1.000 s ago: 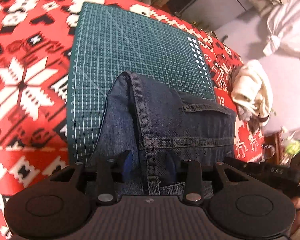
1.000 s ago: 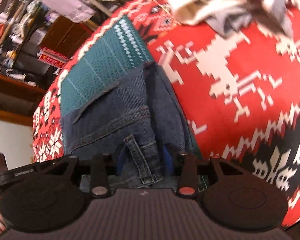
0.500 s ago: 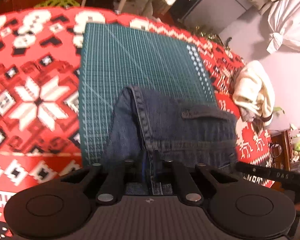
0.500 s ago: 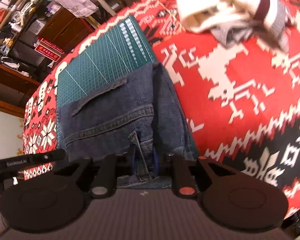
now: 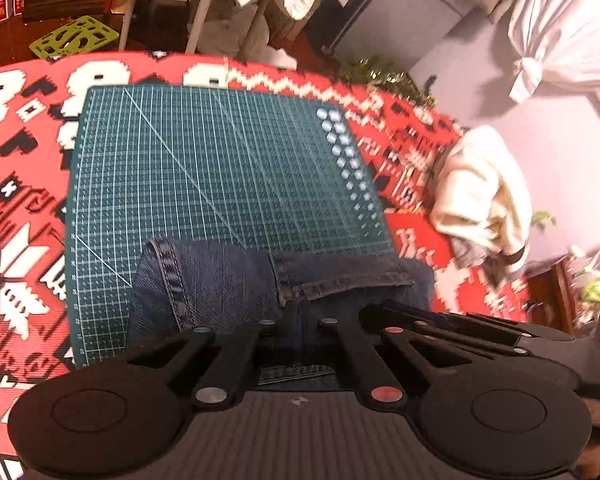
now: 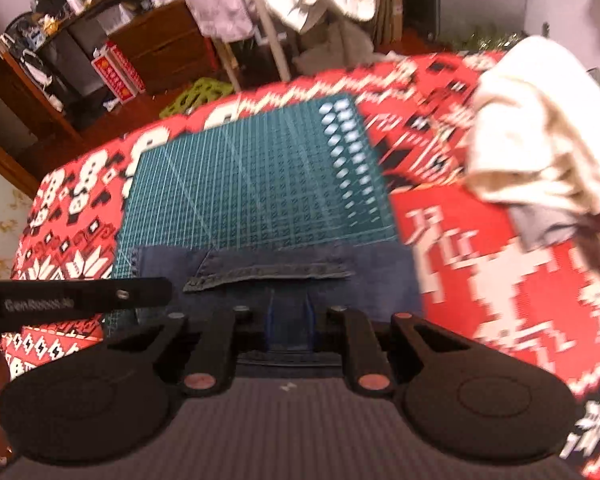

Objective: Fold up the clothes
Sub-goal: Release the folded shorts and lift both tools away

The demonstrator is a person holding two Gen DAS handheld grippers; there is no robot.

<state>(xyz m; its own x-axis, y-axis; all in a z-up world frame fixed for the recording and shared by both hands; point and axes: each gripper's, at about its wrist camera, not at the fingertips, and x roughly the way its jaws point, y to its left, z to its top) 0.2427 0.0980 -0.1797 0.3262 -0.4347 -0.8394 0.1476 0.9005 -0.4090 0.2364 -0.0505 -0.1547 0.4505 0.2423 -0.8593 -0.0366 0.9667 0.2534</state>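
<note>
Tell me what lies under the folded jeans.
The jeans rest on the green cutting mat, which lies on the red patterned cloth. Their right edge overhangs onto that cloth. The mat beneath the denim is covered.

Left gripper point(image 5: 296, 332): matte black linkage arms with silver and copper-red rivets, two round black discs at the rear flanking a ribbed grey body. Right gripper point(image 6: 288, 328): same black build, red rivets, blue finger pads point(image 6: 269, 326), white lettering on the neighbouring gripper's side bar
</note>
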